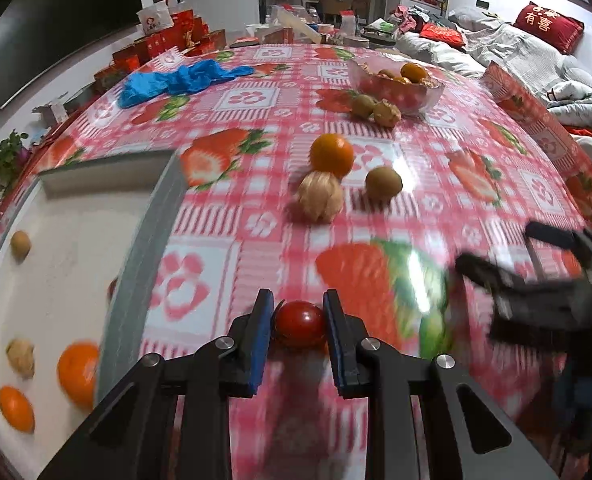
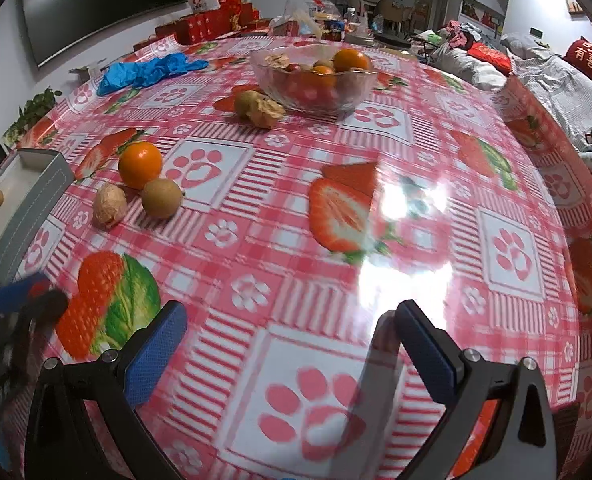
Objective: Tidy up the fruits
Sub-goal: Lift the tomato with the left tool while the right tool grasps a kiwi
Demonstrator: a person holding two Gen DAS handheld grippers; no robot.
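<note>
Left gripper (image 1: 299, 322) clenched on a small tomato (image 1: 300, 324) at bottom centre, lifted for carrying toward the tray (image 1: 135, 280) at left. Right gripper (image 2: 291, 340) released, empty, waiting low over the bench (image 2: 376, 160). Orange (image 1: 332, 155) near frame centre, loose.

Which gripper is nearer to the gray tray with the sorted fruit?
Left. The left gripper, shut on a cherry tomato, is right beside the tray. The right gripper is open over the tablecloth, farther out on the side away from the tray.
</note>
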